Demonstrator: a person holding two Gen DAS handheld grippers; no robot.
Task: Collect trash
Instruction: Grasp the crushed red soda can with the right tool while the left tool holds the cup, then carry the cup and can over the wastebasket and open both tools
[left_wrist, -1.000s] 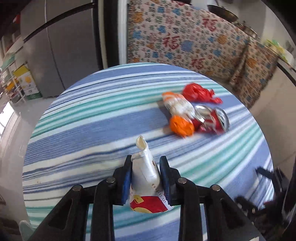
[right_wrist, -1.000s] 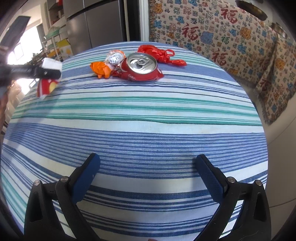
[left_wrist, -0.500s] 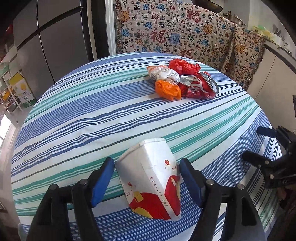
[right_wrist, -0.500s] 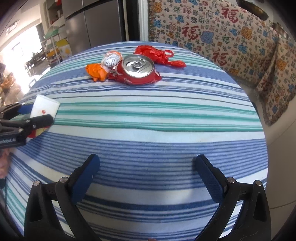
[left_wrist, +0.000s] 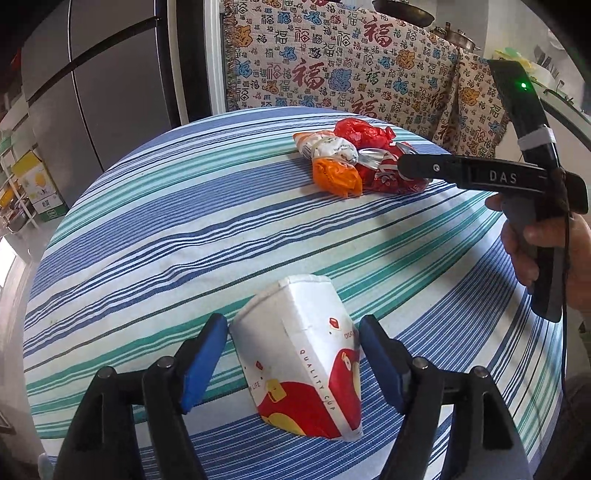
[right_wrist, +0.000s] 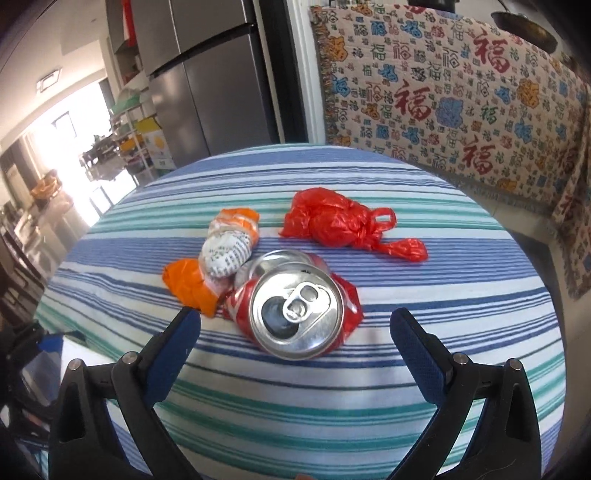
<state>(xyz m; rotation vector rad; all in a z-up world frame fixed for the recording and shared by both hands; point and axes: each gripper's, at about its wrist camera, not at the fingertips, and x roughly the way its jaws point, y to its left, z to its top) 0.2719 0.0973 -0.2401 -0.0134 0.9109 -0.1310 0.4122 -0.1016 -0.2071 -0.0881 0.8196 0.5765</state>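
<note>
A flattened white and red paper cup (left_wrist: 303, 354) lies on the striped round table (left_wrist: 184, 221) between the fingers of my left gripper (left_wrist: 293, 356), which stands open with its pads off the cup. Farther back sits a small pile: a crushed red can (right_wrist: 295, 310), an orange bag (right_wrist: 188, 284), a white and orange wrapper (right_wrist: 229, 247) and a red plastic bag (right_wrist: 332, 221). My right gripper (right_wrist: 294, 317) is open, its fingers on either side of the can without touching it. In the left wrist view, the right gripper (left_wrist: 417, 166) reaches the can (left_wrist: 388, 177), held by a hand (left_wrist: 535, 240).
A grey fridge (right_wrist: 214, 92) stands behind the table on the left. A patterned cloth (right_wrist: 461, 103) hangs over furniture behind and to the right. The table's rim (left_wrist: 40, 332) drops off near the cup on the left.
My left gripper opened and let go of the paper cup, which now lies on the table. My right gripper moved forward across the table up to the crushed can.
</note>
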